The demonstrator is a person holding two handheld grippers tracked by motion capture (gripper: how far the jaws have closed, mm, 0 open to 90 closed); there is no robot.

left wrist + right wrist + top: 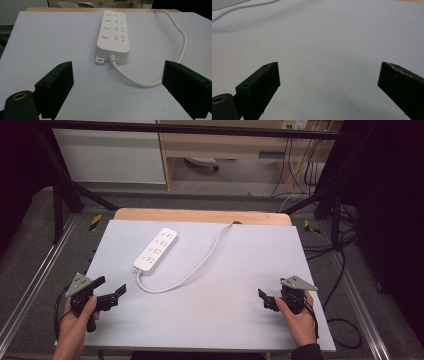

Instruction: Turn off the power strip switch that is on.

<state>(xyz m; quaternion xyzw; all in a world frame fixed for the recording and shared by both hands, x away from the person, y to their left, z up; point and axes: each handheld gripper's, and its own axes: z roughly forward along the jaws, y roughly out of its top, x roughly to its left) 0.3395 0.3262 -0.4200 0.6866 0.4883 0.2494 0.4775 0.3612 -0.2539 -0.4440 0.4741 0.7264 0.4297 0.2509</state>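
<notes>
A white power strip (156,250) lies at the back left of the pale grey table sheet (235,270), slanting away to the right. Its white cable (200,265) loops forward, then runs off the far edge. My left gripper (112,285) hovers at the front left, open and empty, and points at the strip. In the left gripper view, the power strip (113,32) lies straight ahead beyond the wide-apart jaws of the left gripper (117,67), with the cable (181,37) curving right. My right gripper (264,299) is open at the front right, over bare sheet. It (329,68) holds nothing.
A wooden table edge (200,215) shows behind the sheet. Black frame bars (65,190) and metal rails (30,285) flank the table. Dark cables (345,270) trail on the floor to the right. A stretch of white cable (242,7) crosses the top left of the right gripper view.
</notes>
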